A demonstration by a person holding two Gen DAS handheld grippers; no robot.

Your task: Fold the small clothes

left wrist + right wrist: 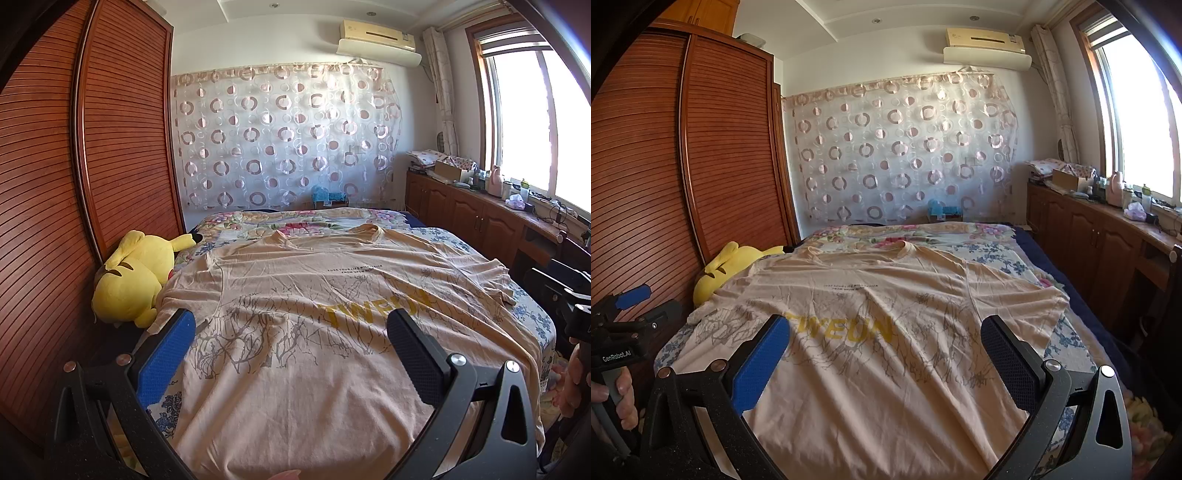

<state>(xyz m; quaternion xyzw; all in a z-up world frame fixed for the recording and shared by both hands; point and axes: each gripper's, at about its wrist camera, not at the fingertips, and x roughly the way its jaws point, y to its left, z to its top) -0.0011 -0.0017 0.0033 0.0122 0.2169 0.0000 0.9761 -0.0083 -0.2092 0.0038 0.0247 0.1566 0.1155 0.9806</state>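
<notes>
A beige T-shirt [314,295] with yellow lettering and grey branch prints lies spread flat on the bed, collar at the far end, hem nearest me. It also shows in the right wrist view [886,332]. My left gripper [291,325] is open and empty, hovering above the shirt's lower left part. My right gripper [886,332] is open and empty above the shirt's lower right part. The left gripper also shows at the left edge of the right wrist view [624,314]. The right gripper shows at the right edge of the left wrist view [569,299].
A yellow plush toy [136,277] lies at the bed's left edge against the wooden wardrobe [74,184]. The floral bedsheet [295,221] shows beyond the collar. A wooden cabinet [480,210] with clutter runs along the right under the window.
</notes>
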